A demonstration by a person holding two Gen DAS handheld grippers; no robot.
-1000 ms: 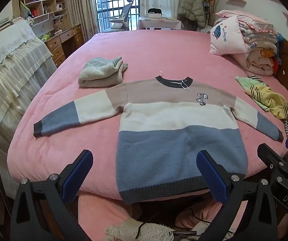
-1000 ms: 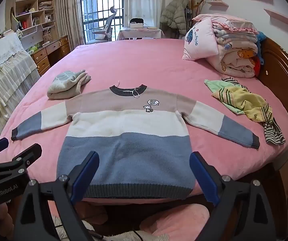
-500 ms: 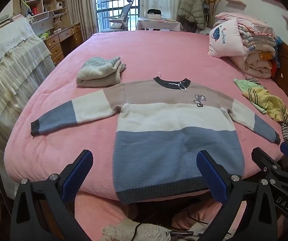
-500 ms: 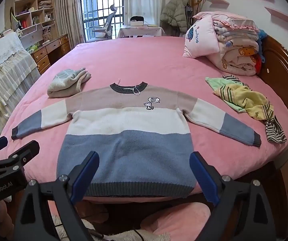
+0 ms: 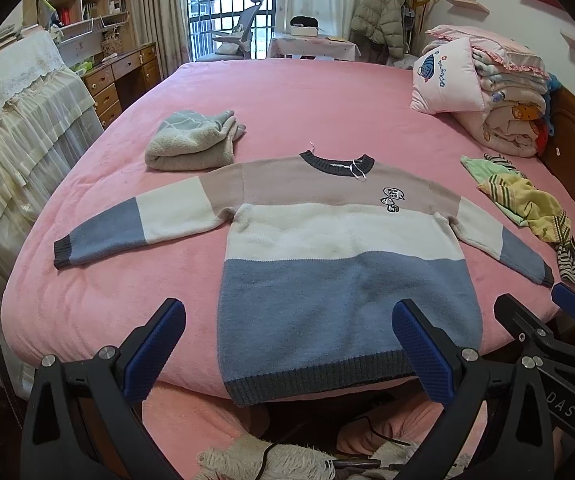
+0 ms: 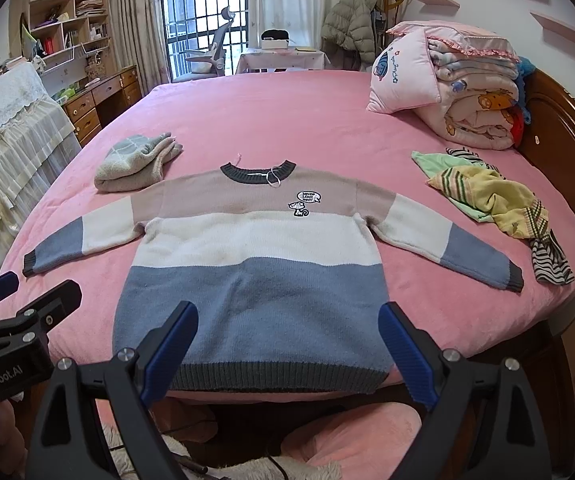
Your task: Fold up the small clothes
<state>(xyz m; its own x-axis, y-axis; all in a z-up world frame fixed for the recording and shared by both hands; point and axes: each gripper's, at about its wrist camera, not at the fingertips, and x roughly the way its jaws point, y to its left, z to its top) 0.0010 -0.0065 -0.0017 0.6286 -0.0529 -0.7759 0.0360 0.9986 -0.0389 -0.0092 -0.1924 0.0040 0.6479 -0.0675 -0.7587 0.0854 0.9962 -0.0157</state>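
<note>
This is a bedroom in a home. A wide bed with a pink plush blanket (image 6: 295, 120) fills the middle. At its dark wooden headboard (image 6: 567, 136) sits a stack of folded patterned quilts (image 6: 475, 92). Beyond the bed's far edge stand a barred window with pale curtains (image 6: 207, 12) and a grey office chair (image 6: 211, 56); beside them are a wooden desk with drawers (image 6: 99, 100) and open wall shelves (image 6: 67, 28).

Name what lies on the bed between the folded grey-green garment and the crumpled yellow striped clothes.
The striped sweater lies spread flat between the folded garment and the crumpled clothes, with bare pink bedcover around it. The right wrist view shows this best.
</note>
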